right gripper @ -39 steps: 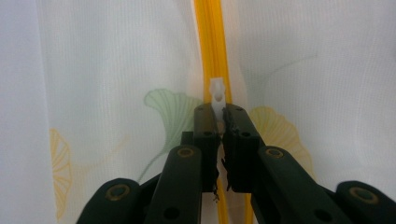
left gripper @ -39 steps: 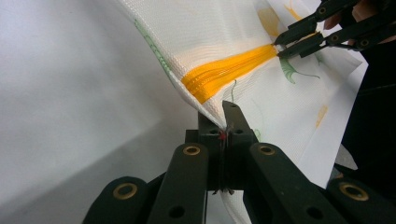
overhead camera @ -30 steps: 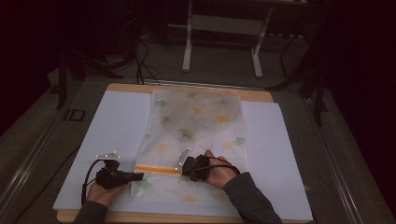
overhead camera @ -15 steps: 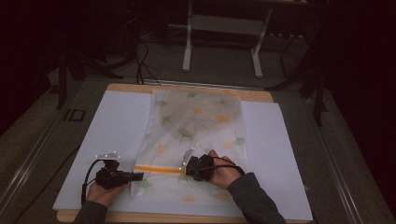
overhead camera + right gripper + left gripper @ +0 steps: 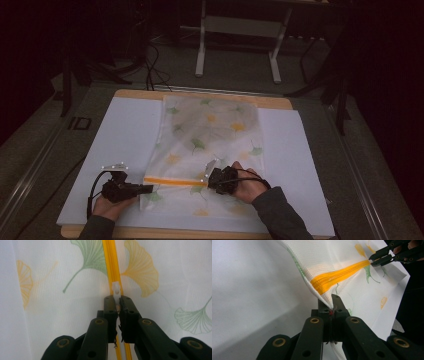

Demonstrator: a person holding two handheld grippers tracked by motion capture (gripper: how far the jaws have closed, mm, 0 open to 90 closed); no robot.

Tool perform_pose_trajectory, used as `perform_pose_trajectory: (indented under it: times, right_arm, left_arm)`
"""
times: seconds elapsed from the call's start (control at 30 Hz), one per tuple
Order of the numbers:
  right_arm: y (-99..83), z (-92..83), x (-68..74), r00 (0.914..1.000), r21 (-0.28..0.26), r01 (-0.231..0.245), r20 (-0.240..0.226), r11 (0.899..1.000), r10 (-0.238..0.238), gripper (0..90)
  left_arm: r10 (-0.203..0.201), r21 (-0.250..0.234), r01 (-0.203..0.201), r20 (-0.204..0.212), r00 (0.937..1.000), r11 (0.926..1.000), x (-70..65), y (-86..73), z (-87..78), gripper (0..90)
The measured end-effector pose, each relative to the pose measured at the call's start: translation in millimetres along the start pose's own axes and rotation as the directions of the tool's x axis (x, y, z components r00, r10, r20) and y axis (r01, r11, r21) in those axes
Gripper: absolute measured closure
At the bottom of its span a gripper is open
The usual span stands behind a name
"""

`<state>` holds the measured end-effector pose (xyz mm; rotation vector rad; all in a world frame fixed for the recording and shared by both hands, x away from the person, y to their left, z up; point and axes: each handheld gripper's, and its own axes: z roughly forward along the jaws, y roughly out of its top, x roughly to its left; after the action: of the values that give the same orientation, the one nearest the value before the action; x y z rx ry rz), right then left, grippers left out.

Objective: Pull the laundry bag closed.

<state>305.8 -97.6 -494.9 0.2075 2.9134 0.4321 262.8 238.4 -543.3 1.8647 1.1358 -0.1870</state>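
Note:
A white mesh bag (image 5: 210,125) printed with green and yellow leaves lies flat on a white sheet (image 5: 125,135). An orange zipper (image 5: 172,181) runs across its near end. My left gripper (image 5: 147,189) is shut on the bag's left edge at the zipper's end. In the left gripper view the jaws (image 5: 331,303) pinch the fabric just below the orange zipper (image 5: 337,276) and lift it slightly. My right gripper (image 5: 207,177) is shut on the white zipper pull (image 5: 116,290), which sits on the zipper (image 5: 111,265) between the gripper's (image 5: 117,301) tips. The right gripper (image 5: 373,259) also shows far off in the left gripper view.
The sheet covers a wooden table (image 5: 135,93), leaving wide white margins left and right of the bag. Beyond the far edge stand a metal frame (image 5: 237,25) and floor cables (image 5: 155,65) in the dark.
My right gripper has shifted a little to the right along the zipper, and slightly more orange shows between the two grippers. The left gripper has kept still.

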Motion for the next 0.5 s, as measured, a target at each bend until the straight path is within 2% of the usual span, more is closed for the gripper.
perform_pose_trajectory:
  times: [0.5]
  right_arm:
    - [-12.2,-1.8,-2.1,0.9998,0.012,-0.017,0.006,1.000,0.017,84.6]
  left_arm:
    - [-0.004,-0.001,0.004,0.002,1.0000,1.0000,0.9,0.3,-0.7,89.0]
